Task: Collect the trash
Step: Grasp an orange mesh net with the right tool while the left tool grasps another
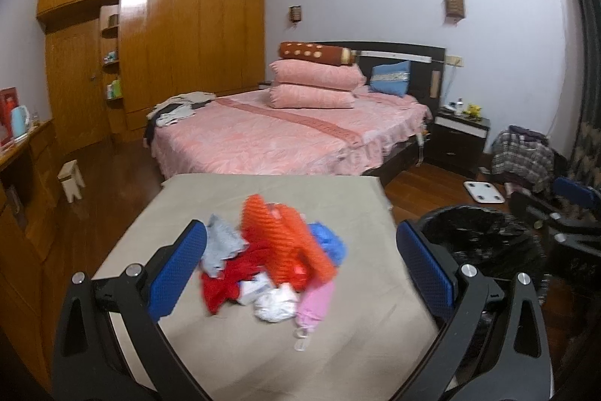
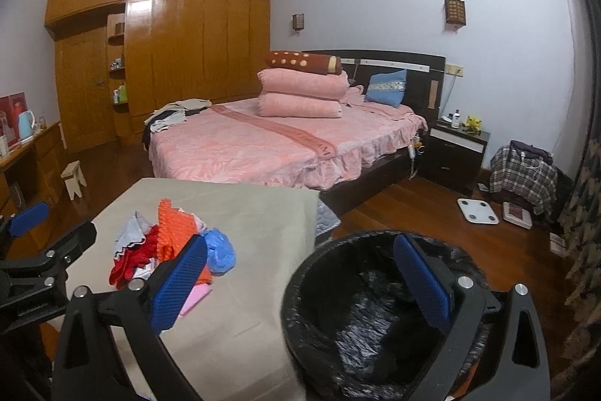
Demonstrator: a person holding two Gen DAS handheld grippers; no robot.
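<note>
Pink bed (image 2: 263, 145), wooden wardrobe (image 2: 180, 55)

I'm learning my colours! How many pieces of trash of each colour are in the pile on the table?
Orange ridged foam netting: 1
Red crumpled bag: 1
Blue crumpled plastic bag: 1
Grey scalloped cloth: 1
Pink flat plastic piece: 1
White crumpled tissue: 1
Total: 6 that I can tell apart; the pile overlaps and is blurry, so more may hide underneath.
</note>
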